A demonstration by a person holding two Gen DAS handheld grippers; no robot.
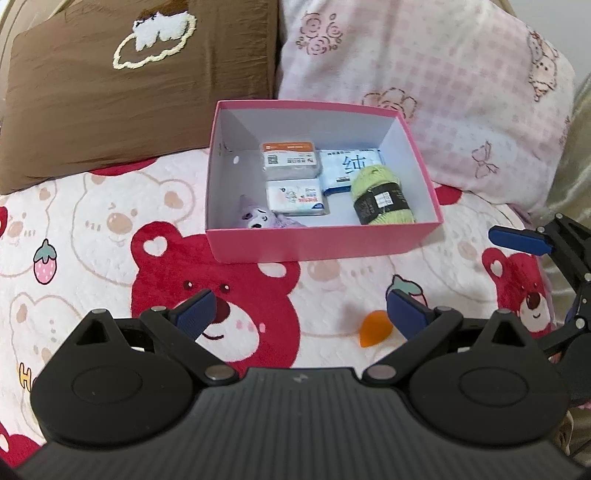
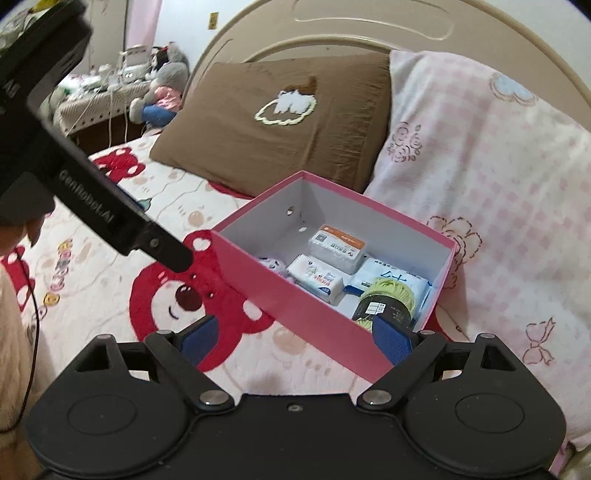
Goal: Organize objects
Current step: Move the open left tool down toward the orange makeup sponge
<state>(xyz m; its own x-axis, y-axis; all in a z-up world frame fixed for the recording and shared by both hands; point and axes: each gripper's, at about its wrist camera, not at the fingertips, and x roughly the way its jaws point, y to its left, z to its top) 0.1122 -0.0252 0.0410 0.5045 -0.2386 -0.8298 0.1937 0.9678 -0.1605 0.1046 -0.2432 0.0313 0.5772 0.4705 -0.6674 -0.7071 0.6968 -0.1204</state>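
1. sitting on a pink-and-white quilted bedspread printed with red bears (image 1: pixel 110 229) is an open pink cardboard box with a white inside (image 1: pixel 321 243), its far side close to a brown pillow with an embroidered cloud (image 1: pixel 140 96) on the left and a pink checked pillow with flower outlines (image 1: pixel 443 92) on the right.
2. inside the box lie five things: a grey packet with an orange top band (image 1: pixel 289 158) toward the far wall, a white tissue packet with red lettering (image 1: pixel 296 199) just nearer than it, a pale blue packet with a large blue character (image 1: pixel 345 168) to the right of both, a ball of light green yarn with a black paper band (image 1: pixel 380 197) resting partly on the blue packet at the right, and a small purple plush toy (image 1: pixel 258 216) against the near wall at the left.
3. an orange teardrop-shaped piece (image 1: pixel 371 328) lies on the bedspread outside the box, on its near side, just beside the left gripper's right finger.
4. the left gripper (image 1: pixel 301 314) is released, its blue pads spread wide over the bedspread with nothing between them.
5. the right gripper (image 2: pixel 295 338) is likewise released and empty; it hangs over the box's near right corner, one pad in front of the yarn in its own view.
6. the right gripper's view also shows a beige headboard (image 2: pixel 332 33) behind the pillows and the left tool's black body (image 2: pixel 74 166) at the upper left.
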